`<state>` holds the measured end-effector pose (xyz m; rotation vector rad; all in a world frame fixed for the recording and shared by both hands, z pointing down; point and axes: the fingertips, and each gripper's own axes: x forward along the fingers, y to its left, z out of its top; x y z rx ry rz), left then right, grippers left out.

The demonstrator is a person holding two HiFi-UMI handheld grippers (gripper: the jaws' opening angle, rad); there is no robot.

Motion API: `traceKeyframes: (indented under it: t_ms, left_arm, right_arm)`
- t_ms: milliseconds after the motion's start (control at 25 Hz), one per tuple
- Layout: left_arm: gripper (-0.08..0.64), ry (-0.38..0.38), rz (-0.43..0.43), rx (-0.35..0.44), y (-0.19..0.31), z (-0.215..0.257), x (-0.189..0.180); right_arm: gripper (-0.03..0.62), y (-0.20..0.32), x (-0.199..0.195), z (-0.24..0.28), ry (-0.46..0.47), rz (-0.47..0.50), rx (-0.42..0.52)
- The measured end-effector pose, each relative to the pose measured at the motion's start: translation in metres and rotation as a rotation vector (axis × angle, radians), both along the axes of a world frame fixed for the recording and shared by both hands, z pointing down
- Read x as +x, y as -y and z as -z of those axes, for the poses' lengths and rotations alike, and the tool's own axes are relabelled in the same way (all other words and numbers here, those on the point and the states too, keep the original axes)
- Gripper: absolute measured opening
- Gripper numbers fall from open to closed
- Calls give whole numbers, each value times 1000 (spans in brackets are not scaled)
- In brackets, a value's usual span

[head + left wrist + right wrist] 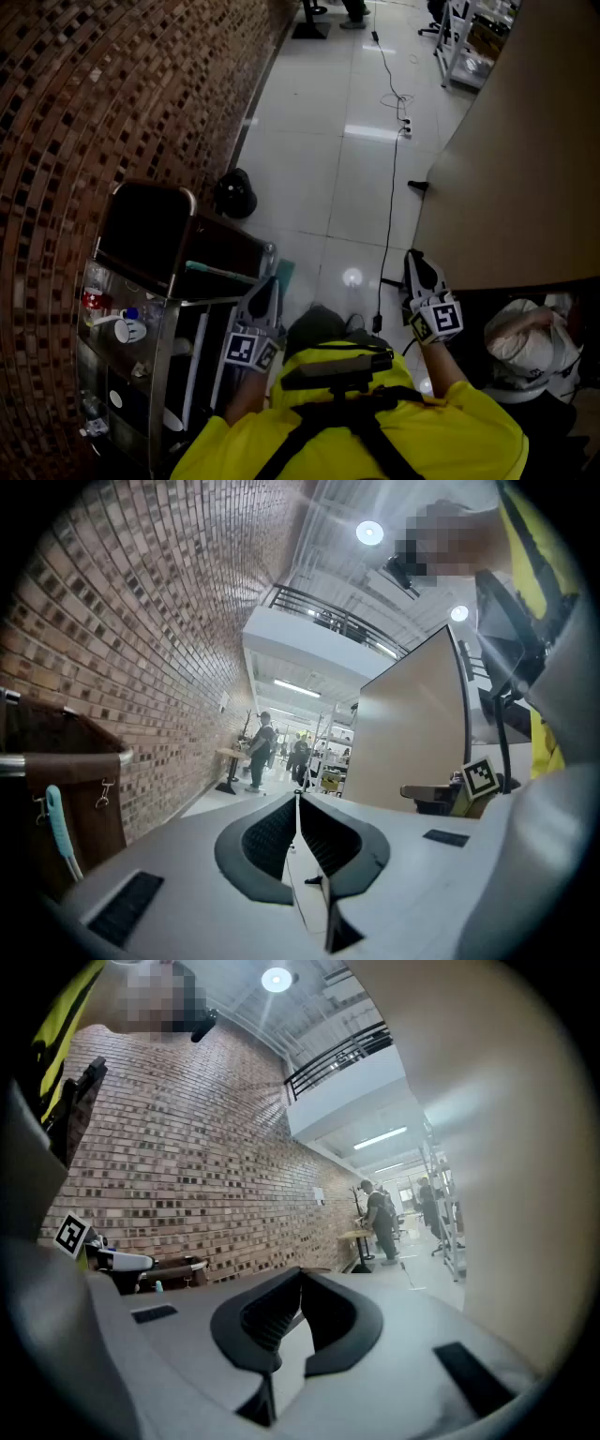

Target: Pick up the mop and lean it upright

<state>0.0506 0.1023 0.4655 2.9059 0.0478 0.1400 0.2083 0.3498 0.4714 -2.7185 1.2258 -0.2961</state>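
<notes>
I cannot pick out a mop for certain. A teal-handled tool [223, 272] lies across the top of the metal cart [178, 298], and its teal handle [58, 825] hangs at the cart's side in the left gripper view. My left gripper [270, 283] is raised beside the cart's right edge, its jaws shut with nothing between them [298, 795]. My right gripper [416, 257] is held up near the beige partition, also shut and empty [300, 1271]. Both point forward along the corridor.
A brick wall [103, 84] runs along the left. A tall beige partition [525, 159] stands on the right. A black round object [234, 193] sits on the tiled floor by the wall, and a black cable [392, 187] trails down the floor. A white bundle [530, 345] lies at the right.
</notes>
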Motion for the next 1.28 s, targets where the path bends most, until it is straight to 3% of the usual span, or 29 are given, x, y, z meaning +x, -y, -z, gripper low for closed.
traceKeyframes:
  t_ms: [120, 280, 360, 520, 640, 720, 760, 880, 920, 960, 1000, 1120, 1280]
  left_arm:
    - [5, 18, 49, 37, 30, -7, 21]
    - [5, -3, 182, 65, 74, -1, 26]
    - [5, 5, 282, 98, 101, 6, 14]
    - [5, 28, 529, 67, 148, 12, -33]
    - [6, 75, 708, 78, 171, 3, -87]
    - [6, 77, 847, 51, 180, -7, -127]
    - [6, 74, 910, 41, 182, -10, -144]
    - [6, 98, 1039, 5, 180, -21, -184]
    - [6, 106, 1066, -11, 178, -26, -193]
    - [6, 117, 1086, -26, 175, -33, -201]
    - [6, 135, 1099, -41, 171, -43, -206]
    - [6, 171, 1137, -93, 164, -71, -218]
    - [6, 145, 1158, -123, 161, -75, -215]
  right_arm:
    - [9, 31, 32, -6, -14, 31, -6]
    - [32, 82, 65, -6, 2, 91, -5]
    - [48, 128, 72, 9, -35, 205, -10]
    - [48, 219, 73, 16, -65, 429, -50]
    - [48, 287, 40, 12, -62, 604, -67]
    - [113, 329, 6, 7, -44, 743, -70]
    - [115, 348, -12, 5, -37, 806, -73]
    - [115, 395, -66, -12, -46, 948, -105]
    - [144, 410, -85, -25, -47, 996, -124]
    - [233, 424, -104, -44, -44, 1040, -148]
    - [253, 438, -123, -65, -43, 1076, -178]
    - [250, 482, -176, -123, -66, 1136, -242]
    - [250, 539, -212, -159, -55, 1125, -248]
